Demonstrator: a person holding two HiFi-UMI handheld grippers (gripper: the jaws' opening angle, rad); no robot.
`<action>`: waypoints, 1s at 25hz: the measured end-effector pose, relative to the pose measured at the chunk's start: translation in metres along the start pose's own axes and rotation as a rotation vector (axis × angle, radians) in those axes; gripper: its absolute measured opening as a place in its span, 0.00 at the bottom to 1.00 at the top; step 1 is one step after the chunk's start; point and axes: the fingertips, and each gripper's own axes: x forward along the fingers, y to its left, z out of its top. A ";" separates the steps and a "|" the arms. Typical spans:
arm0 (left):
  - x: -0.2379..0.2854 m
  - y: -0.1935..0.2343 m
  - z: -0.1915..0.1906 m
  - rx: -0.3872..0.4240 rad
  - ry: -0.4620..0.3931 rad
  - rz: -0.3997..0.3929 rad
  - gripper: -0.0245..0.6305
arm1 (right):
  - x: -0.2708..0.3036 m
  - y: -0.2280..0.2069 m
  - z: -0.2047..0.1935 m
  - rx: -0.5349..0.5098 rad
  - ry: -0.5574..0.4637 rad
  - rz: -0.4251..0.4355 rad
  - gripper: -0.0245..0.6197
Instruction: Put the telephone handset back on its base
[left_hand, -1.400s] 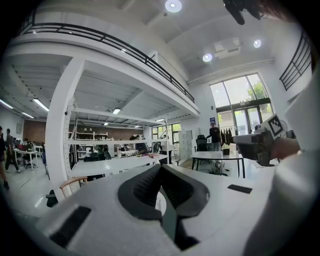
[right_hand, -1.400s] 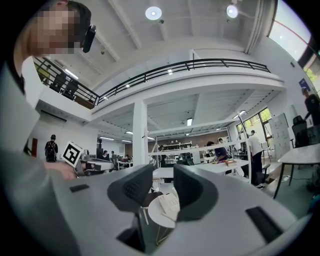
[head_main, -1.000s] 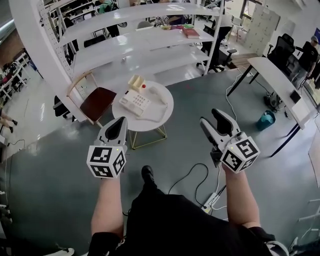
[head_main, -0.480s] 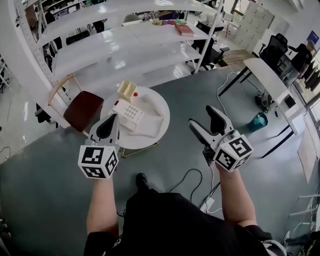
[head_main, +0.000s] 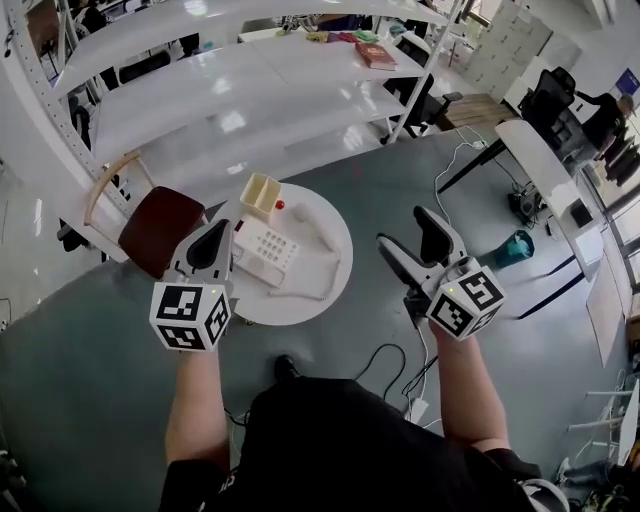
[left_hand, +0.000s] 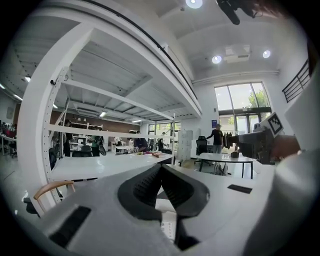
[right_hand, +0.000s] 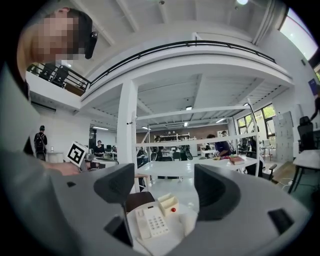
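A white telephone base with a keypad sits on the round white table. The white handset lies off the base, just to its right, and its cord loops over the tabletop. My left gripper hovers at the table's left edge beside the base, its jaws shut and empty. My right gripper hangs over the floor to the right of the table. Its jaws are opening with nothing between them; beyond them the base and handset show.
A pale yellow box and a small red ball stand at the table's far side. A brown-seated chair is at the left and white shelving behind. Cables cross the floor; a desk and a teal bin stand at the right.
The table has come nearer. My left gripper now reaches the table's left edge beside the phone base. My right gripper's jaws have spread wider.
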 end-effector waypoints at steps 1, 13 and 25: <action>0.004 0.006 -0.001 -0.001 0.007 -0.004 0.05 | 0.008 -0.001 0.000 0.003 0.000 0.000 0.61; 0.049 0.037 -0.035 -0.041 0.092 -0.016 0.05 | 0.068 -0.022 -0.046 0.050 0.124 0.005 0.61; 0.111 0.049 -0.057 -0.096 0.205 0.088 0.05 | 0.146 -0.072 -0.112 0.145 0.220 0.210 0.60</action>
